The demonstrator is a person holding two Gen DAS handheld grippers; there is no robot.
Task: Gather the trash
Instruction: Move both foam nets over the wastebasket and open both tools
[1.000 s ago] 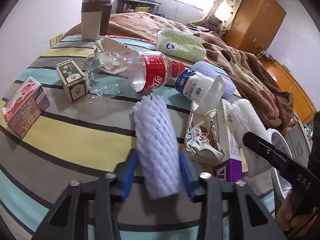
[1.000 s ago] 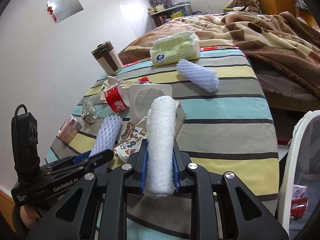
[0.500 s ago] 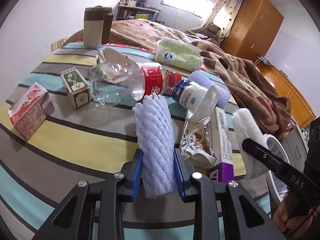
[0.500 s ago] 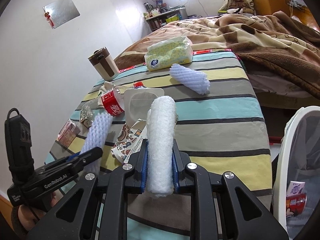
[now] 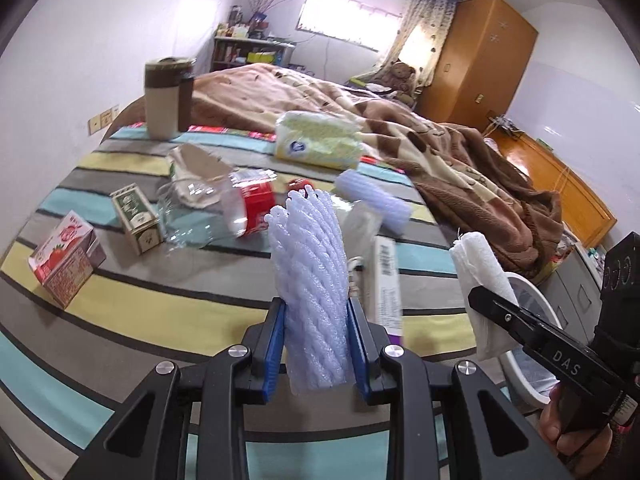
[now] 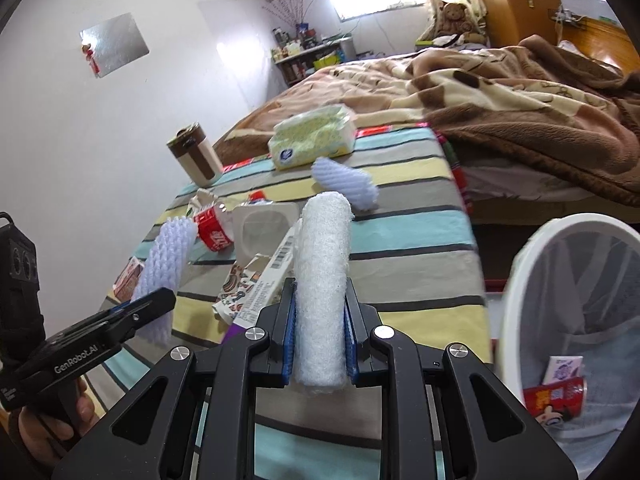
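Note:
My left gripper [image 5: 316, 344] is shut on a pale lilac foam net sleeve [image 5: 308, 276], held upright above the striped table [image 5: 120, 300]. My right gripper [image 6: 320, 336] is shut on a white foam net roll [image 6: 322, 280], also lifted off the table. In the left wrist view that white roll [image 5: 480, 276] shows at the right in the other gripper. A white bin [image 6: 568, 280] lined with a bag stands off the table's right edge, with a red packet [image 6: 556, 398] inside.
On the table lie a crushed clear bottle with red label [image 5: 232, 204], a green carton [image 5: 136, 218], a red strawberry carton [image 5: 64, 258], another lilac foam sleeve [image 5: 374, 198], a purple box [image 5: 386, 280], a tissue pack [image 5: 318, 140] and a brown-and-cream tumbler [image 5: 164, 98]. A bed with a brown blanket [image 6: 520, 100] lies behind.
My left gripper closed on the lilac foam sleeve and lifted it off the table. The right gripper carried the white roll to the right, bringing the white bin further into view.

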